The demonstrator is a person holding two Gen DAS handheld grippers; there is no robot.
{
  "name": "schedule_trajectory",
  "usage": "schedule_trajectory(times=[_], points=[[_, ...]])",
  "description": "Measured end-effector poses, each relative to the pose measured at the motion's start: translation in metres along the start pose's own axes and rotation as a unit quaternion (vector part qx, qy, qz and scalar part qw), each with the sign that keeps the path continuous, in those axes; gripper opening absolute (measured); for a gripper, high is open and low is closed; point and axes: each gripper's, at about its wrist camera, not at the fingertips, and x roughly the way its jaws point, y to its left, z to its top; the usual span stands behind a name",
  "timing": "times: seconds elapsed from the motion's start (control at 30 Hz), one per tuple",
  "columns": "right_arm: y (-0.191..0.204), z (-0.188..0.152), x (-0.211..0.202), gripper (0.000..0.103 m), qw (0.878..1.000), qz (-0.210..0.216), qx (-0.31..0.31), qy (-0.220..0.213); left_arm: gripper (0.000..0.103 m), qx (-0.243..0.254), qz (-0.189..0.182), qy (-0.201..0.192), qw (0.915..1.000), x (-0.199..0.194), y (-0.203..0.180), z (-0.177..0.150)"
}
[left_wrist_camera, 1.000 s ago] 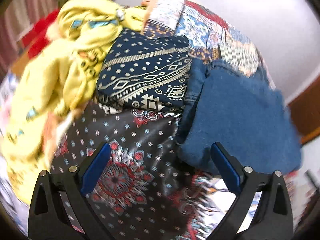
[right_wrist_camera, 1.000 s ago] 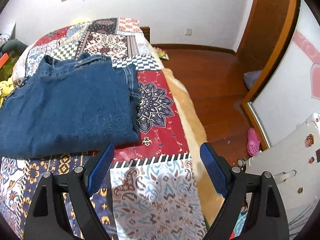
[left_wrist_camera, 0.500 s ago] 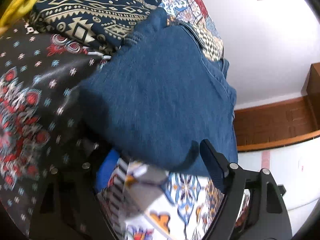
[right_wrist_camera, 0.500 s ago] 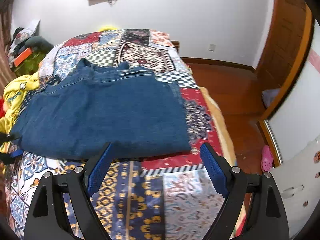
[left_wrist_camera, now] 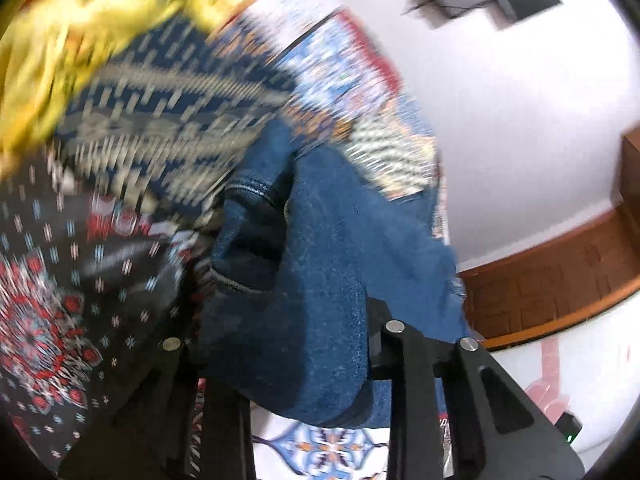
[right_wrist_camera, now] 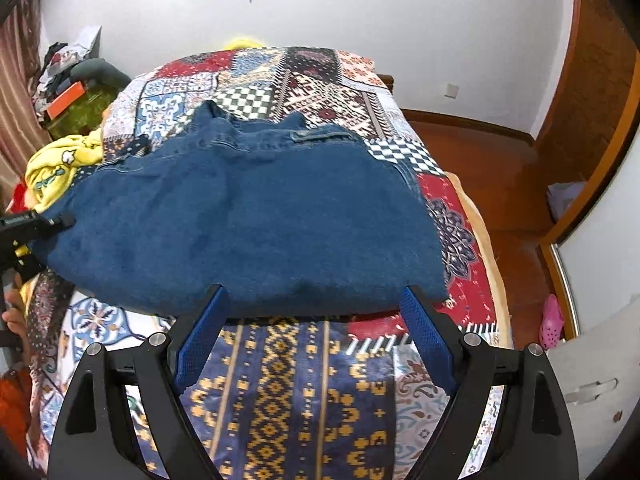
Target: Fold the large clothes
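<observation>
Both hands have shifted since a second ago: the left gripper (left_wrist_camera: 280, 364), which then hovered wide over the dark patterned cloth (left_wrist_camera: 60, 300), now has a thick fold of the denim garment (left_wrist_camera: 320, 280) bunched between its jaws, which are closing on it. The right gripper (right_wrist_camera: 316, 340), which then looked at bare bedspread with the denim off to its left, now faces the garment's near edge squarely, jaws just as wide and holding nothing.

In the right wrist view the denim garment (right_wrist_camera: 248, 216), folded into a broad slab, lies across the patchwork bedspread (right_wrist_camera: 288, 392) with its long axis running left to right and its waistband or collar end toward the far wall. Its near hem sits just ahead of the right gripper's blue pads (right_wrist_camera: 424, 344), which flank that edge without touching it. At the far left of that view the left gripper (right_wrist_camera: 36, 226) meets the garment's left end, so the left hand already has its corner and the right hand is nearer the free right-hand corner. The next fold, I judge, turns on the right fingers going forward and somewhat rightward to that corner.

A yellow garment (right_wrist_camera: 60, 168) is heaped beyond the denim's left end. No brand, label or writing is legible; the left view is heavily blurred.
</observation>
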Motion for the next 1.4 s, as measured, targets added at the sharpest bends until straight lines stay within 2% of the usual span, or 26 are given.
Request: schedule_trajectory(times=[0.1,0.23,0.37,0.47,0.53,0.63,0.77,0.83,0.97,1.13,1.2,1.27,1.4], points=[[0.011,0.01,-0.004,0.085,1.0,0.013,0.0,-0.003,0.025,0.058,-0.011,-0.015,0.9982,-0.02,-0.034,0.015],[0.034,0.03,-0.006,0.085,0.998,0.056,0.001,-0.01,0.024,0.102,-0.025,-0.054,0.993,-0.051,-0.061,0.038],[0.071,0.048,0.008,0.087,0.995,0.097,-0.016,-0.002,0.024,0.153,-0.002,-0.109,0.9822,-0.087,-0.071,0.051],[0.105,0.055,0.028,0.088,0.992,0.118,-0.038,0.015,0.024,0.18,0.023,-0.129,0.9749,-0.1,-0.065,0.054],[0.133,0.057,0.049,0.088,0.989,0.134,-0.057,0.036,0.024,0.188,0.034,-0.131,0.9727,-0.103,-0.057,0.052],[0.169,0.058,0.078,0.088,0.985,0.136,-0.088,0.06,0.024,0.196,0.06,-0.119,0.9715,-0.093,-0.045,0.051],[0.197,0.049,0.113,0.088,0.981,0.111,-0.124,0.101,0.024,0.197,0.084,-0.103,0.9714,-0.068,-0.036,0.048],[0.201,0.042,0.12,0.088,0.98,0.099,-0.141,0.103,0.024,0.206,0.088,-0.098,0.9697,-0.063,-0.042,0.041],[0.186,0.042,0.11,0.088,0.975,0.129,-0.146,0.106,0.024,0.239,0.072,-0.091,0.9641,-0.06,-0.07,0.034],[0.126,0.053,0.078,0.088,0.989,0.115,-0.077,0.056,0.024,0.279,0.023,-0.076,0.9569,-0.043,-0.129,0.014],[0.096,0.051,0.062,0.088,0.994,0.093,-0.054,0.032,0.024,0.289,-0.006,-0.055,0.9558,-0.026,-0.157,0.0],[0.063,0.045,0.041,0.088,0.998,0.047,-0.048,0.003,0.024,0.294,-0.03,-0.03,0.9547,-0.006,-0.179,-0.015],[0.007,0.033,0.018,0.089,0.999,-0.025,-0.042,-0.005,0.023,0.315,-0.056,0.03,0.9469,0.037,-0.214,-0.057]])
